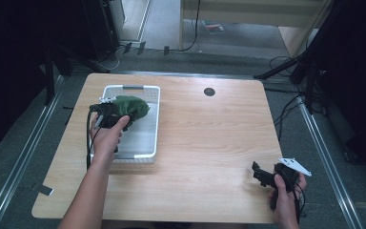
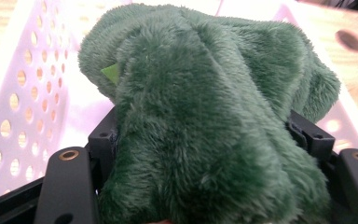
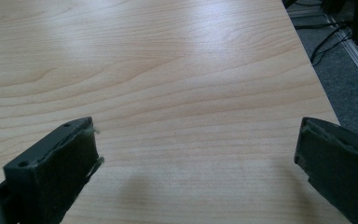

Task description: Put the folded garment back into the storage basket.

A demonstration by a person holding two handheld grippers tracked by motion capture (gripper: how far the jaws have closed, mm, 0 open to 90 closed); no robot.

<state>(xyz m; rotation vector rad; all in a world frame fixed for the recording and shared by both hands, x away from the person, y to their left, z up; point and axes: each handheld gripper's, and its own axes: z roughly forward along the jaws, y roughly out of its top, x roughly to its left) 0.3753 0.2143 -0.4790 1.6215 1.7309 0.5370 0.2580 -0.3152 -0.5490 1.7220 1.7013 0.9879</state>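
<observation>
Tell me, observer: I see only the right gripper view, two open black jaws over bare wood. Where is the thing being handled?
Observer: A green plush toy is over the far end of a white perforated basket, at the table's left side in the high view.
Operator: Is anything holding it?
Observer: Yes. The left gripper is shut on it; in the left gripper view the fur bulges between the two black jaws.
Operator: Where does my gripper sit relative to that?
Observer: The right gripper is near the table's near right corner, well apart from the basket, with nothing between its jaws.
</observation>
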